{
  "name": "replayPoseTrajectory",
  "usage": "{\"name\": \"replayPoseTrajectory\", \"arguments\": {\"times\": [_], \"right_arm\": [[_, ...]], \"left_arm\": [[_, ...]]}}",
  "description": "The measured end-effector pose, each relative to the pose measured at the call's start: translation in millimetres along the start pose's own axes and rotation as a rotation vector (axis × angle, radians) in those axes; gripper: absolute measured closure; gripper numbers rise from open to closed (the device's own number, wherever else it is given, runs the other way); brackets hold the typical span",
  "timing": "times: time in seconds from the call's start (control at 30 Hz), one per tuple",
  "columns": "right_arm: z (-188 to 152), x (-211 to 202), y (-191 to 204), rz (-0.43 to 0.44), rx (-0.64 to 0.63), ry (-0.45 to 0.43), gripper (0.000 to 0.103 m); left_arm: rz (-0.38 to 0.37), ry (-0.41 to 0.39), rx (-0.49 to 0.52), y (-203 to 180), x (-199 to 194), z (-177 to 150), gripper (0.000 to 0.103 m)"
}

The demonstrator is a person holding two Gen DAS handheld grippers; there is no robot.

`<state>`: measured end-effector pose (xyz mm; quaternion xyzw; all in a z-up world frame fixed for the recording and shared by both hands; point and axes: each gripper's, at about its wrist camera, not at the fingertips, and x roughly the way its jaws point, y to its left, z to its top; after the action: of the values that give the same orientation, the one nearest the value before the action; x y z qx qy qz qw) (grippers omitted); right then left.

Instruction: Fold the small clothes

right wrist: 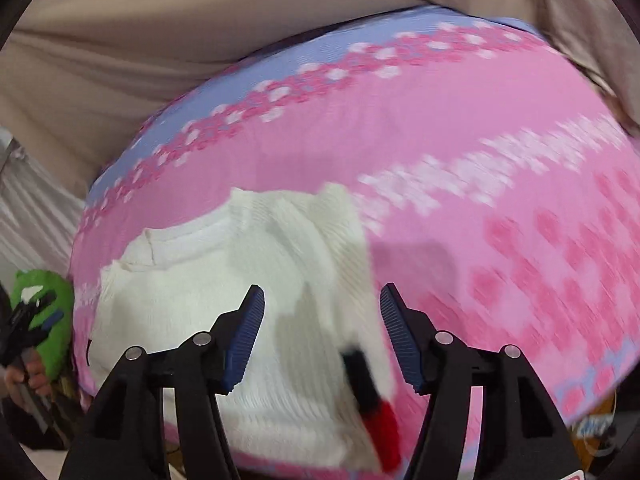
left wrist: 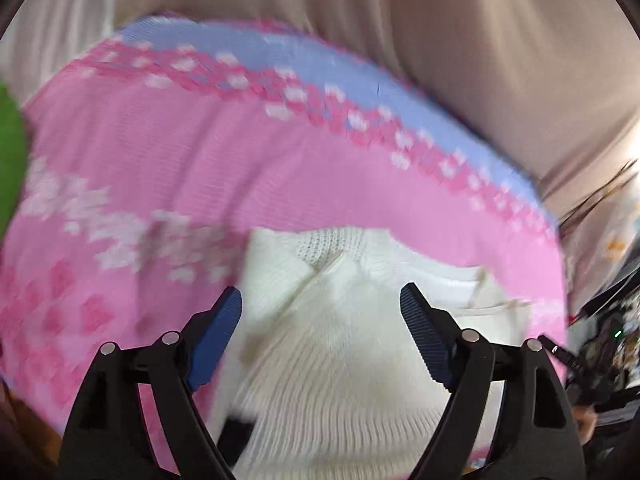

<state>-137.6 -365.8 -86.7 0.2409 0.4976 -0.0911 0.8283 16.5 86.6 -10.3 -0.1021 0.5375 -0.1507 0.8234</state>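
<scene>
Left wrist view, left to right: green plush thing point(left wrist: 10, 152) at far left edge, then the pink knit blanket w/ heart and flower pattern and pale blue border point(left wrist: 168, 152) filling most of the frame. My left tool point(left wrist: 321, 306), bottom centre, has its fingers spread wide apart w/ nothing between them, hovering over the small white ribbed knit sweater point(left wrist: 332, 344) lying on the blanket, neckline toward frame centre. A sleeve or side looks folded across the chest, but blur makes it hard to be sure.

Right wrist view, left to right: left tool shows small at lower left in front of the green plush, sweater at lower centre-left, my right tool point(right wrist: 322, 302) also spread apart and empty. A black and red trim piece point(right wrist: 376, 400) sits at the sweater's lower right edge between the fingers.

Progress, my read: sweater is laid out, maybe partly folded in; remaining folds and squaring up not yet done. Neither tool grips fabric atm.
</scene>
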Motion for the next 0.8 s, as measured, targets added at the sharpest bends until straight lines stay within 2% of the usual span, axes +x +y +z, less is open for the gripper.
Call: {"name": "replayPoseTrajectory", "arguments": {"times": [0.03, 0.07, 0.1, 0.13, 0.17, 0.2, 0.23, 0.3, 0.4, 0.47, 0.5, 0.53, 0.57, 0.6, 0.67, 0.73, 0.8], "right_arm": [[7, 17, 7, -0.009, -0.016, 0.013, 0.043], [12, 33, 11, -0.024, -0.022, 0.028, 0.043], [14, 44, 11, -0.033, -0.019, 0.040, 0.043], [13, 53, 10, -0.032, -0.018, 0.049, 0.044], [11, 60, 10, -0.039, -0.016, 0.057, 0.049], [7, 62, 9, -0.028, -0.009, 0.062, 0.076], [6, 60, 8, 0.001, 0.005, 0.070, 0.095], [7, 30, 12, 0.060, 0.031, -0.013, 0.095], [23, -33, 13, 0.137, 0.061, -0.172, 0.096], [39, -65, 11, 0.164, 0.080, -0.271, 0.096], [45, -70, 10, 0.171, 0.083, -0.291, 0.096], [51, -69, 8, 0.165, 0.079, -0.297, 0.097], [58, -56, 6, 0.123, 0.062, -0.279, 0.097], [61, -38, 3, 0.084, 0.049, -0.243, 0.097], [60, 12, -11, 0.015, 0.060, -0.127, 0.097], [54, 48, -26, -0.020, 0.103, -0.052, 0.097], [49, 59, -32, -0.008, 0.141, -0.041, 0.097]], "left_arm": [[0.013, 0.037, 0.013, -2, 18, 0, 0.027], [0.024, 0.075, 0.018, -3, 33, -3, 0.040], [0.020, 0.121, 0.014, -1, 48, -7, 0.066], [0.021, 0.149, 0.003, 4, 53, -14, 0.081], [0.013, 0.134, -0.035, 10, 50, -17, 0.096], [-0.030, 0.118, -0.071, 14, 41, -17, 0.096], [-0.063, 0.094, -0.108, 17, 29, -15, 0.096], [-0.116, 0.008, -0.136, 19, -7, -6, 0.097], [-0.147, -0.094, -0.135, 15, -49, 18, 0.097], [-0.147, -0.121, -0.128, 14, -55, 31, 0.097], [-0.127, -0.120, -0.108, 11, -47, 38, 0.097], [-0.097, -0.112, -0.090, 7, -36, 42, 0.097], [-0.059, -0.093, -0.066, 5, -22, 44, 0.097], [-0.006, -0.058, -0.039, 2, 2, 43, 0.097], [0.049, 0.021, -0.045, 13, 34, 33, 0.097], [0.075, 0.065, -0.077, 24, 59, 25, 0.097], [0.087, 0.056, -0.078, 27, 65, 21, 0.097]]}}
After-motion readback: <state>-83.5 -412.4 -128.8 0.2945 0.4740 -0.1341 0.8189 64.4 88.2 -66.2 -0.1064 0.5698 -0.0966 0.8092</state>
